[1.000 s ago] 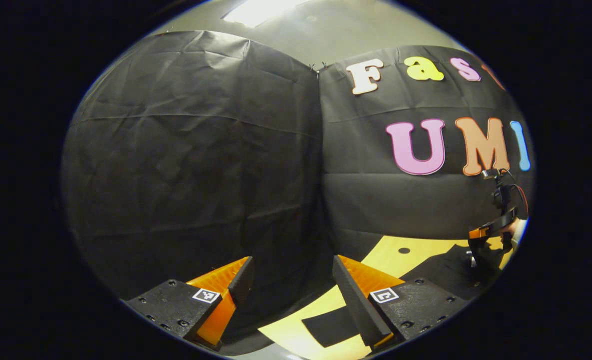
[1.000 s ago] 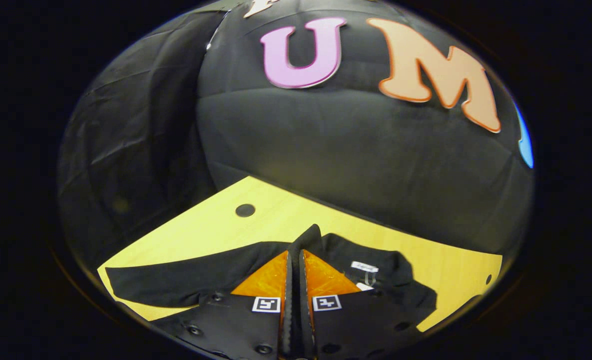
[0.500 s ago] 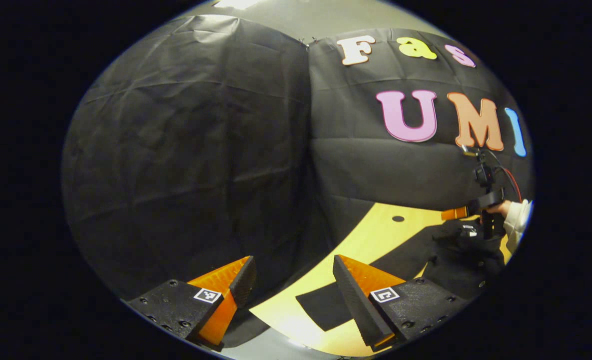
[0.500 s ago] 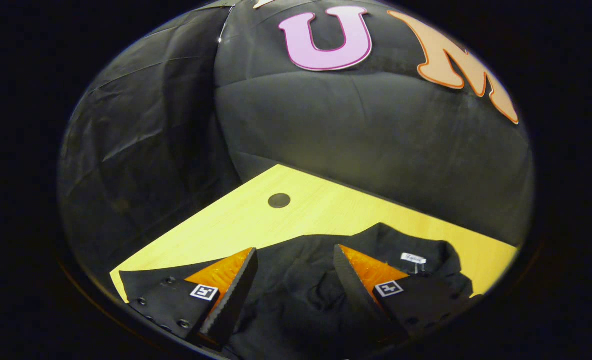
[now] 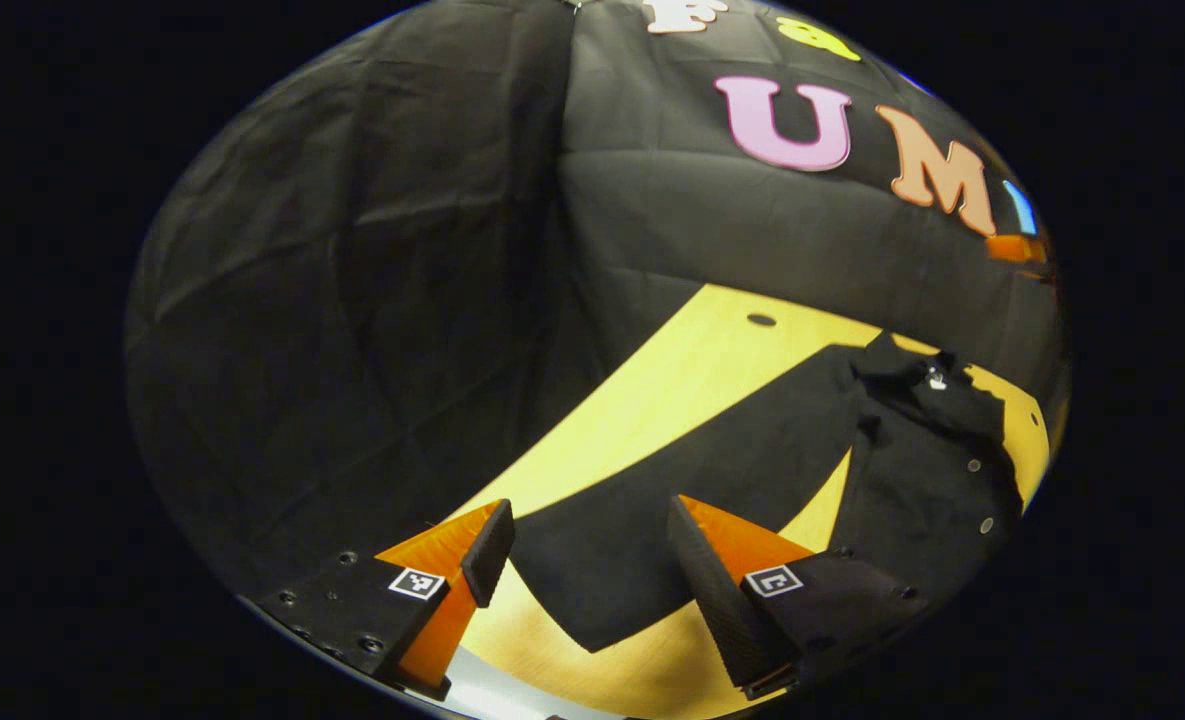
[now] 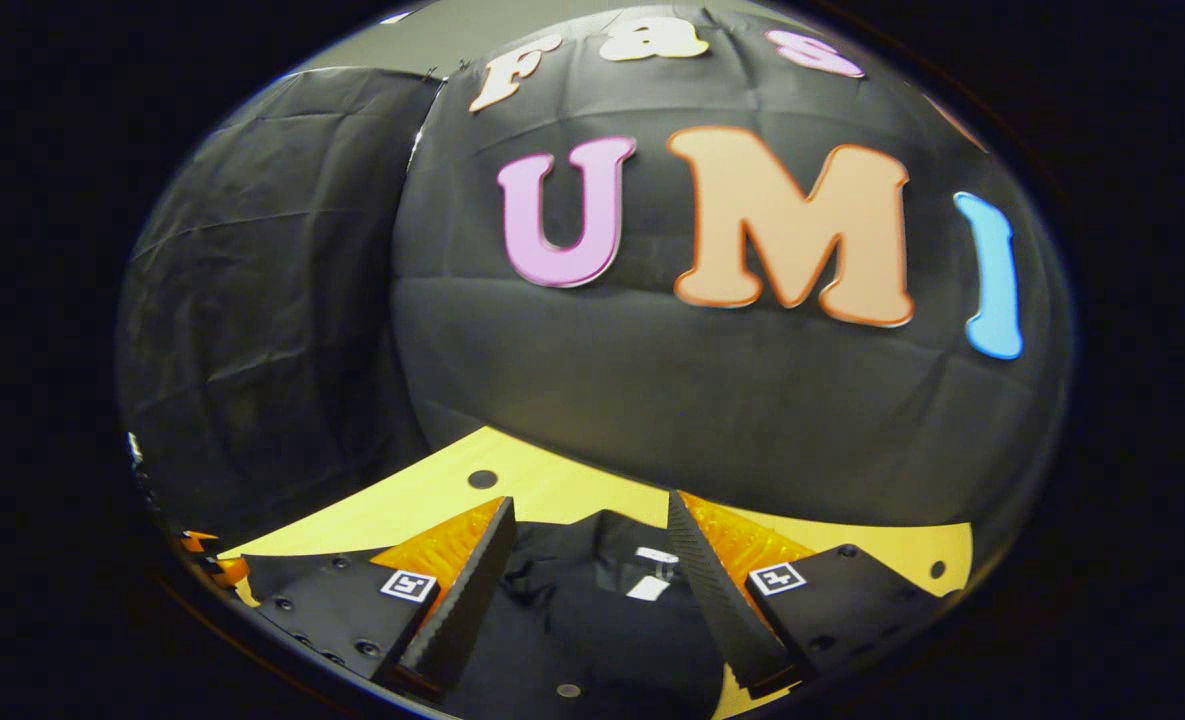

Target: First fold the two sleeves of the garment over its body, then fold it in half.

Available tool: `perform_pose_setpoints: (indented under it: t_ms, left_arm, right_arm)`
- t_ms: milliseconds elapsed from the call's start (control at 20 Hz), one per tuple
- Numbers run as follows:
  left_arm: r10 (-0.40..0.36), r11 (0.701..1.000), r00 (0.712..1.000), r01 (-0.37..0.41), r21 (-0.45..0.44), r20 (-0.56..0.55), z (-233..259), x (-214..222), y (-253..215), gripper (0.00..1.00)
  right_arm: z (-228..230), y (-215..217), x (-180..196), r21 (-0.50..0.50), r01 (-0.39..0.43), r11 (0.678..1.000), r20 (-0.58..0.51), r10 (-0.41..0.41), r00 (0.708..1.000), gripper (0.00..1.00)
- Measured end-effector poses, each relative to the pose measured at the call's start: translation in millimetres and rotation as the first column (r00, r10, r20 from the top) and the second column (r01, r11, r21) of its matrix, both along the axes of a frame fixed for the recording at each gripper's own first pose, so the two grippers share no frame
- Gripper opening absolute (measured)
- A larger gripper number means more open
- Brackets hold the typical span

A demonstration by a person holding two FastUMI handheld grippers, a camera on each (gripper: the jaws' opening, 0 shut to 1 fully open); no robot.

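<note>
The first sleeve fold is judged pending: the sleeve (image 5: 642,520) lies flat on the worktop (image 5: 692,360) between the left gripper (image 5: 582,570)'s parted, empty fingers, the right gripper (image 6: 587,570) is likewise spread empty over the collar (image 6: 612,550), and lowering and closing on the cuff is called for.

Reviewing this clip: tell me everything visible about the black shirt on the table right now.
The black shirt lies on the yellow wooden table. It looks like soft woven cloth, with a collar carrying a small white label and pale buttons down the front. One long sleeve lies stretched flat away from the body, not yet folded over; its cuff end sits between the open fingers of the left hand-held gripper. In the right gripper view, the collar shows between the open right hand-held gripper fingers.
</note>
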State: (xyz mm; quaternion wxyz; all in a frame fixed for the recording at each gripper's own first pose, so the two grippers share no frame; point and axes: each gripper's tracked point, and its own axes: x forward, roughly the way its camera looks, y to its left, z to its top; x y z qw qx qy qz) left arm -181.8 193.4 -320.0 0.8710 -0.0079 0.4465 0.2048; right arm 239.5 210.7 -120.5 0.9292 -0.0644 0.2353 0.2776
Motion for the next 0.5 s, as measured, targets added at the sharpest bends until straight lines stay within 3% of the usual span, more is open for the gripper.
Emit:
perform_pose_setpoints:
  t_ms: [150, 300, 500]
  left_arm:
    - [0.057, 0.997, 0.995, -0.06, -0.042, -0.077, -32.9, -12.2, -0.4, 0.94]
    - [0.09, 0.994, 0.99, -0.096, -0.053, -0.11, -45.8, -23.7, 1.8, 0.94]
    - [0.057, 0.998, 0.994, -0.059, -0.026, -0.098, -42.3, -22.1, 2.2, 0.93]
  right_arm:
    - [26.7, -62.4, -17.4, 0.031, 0.11, 0.993, 0.067, -0.112, 0.991, 0.96]
    - [44.5, -129.8, -39.2, 0.047, 0.238, 0.97, 0.115, -0.242, 0.963, 0.97]
    - [55.9, -201.2, -57.5, 0.034, 0.367, 0.93, 0.162, -0.368, 0.916, 0.97]
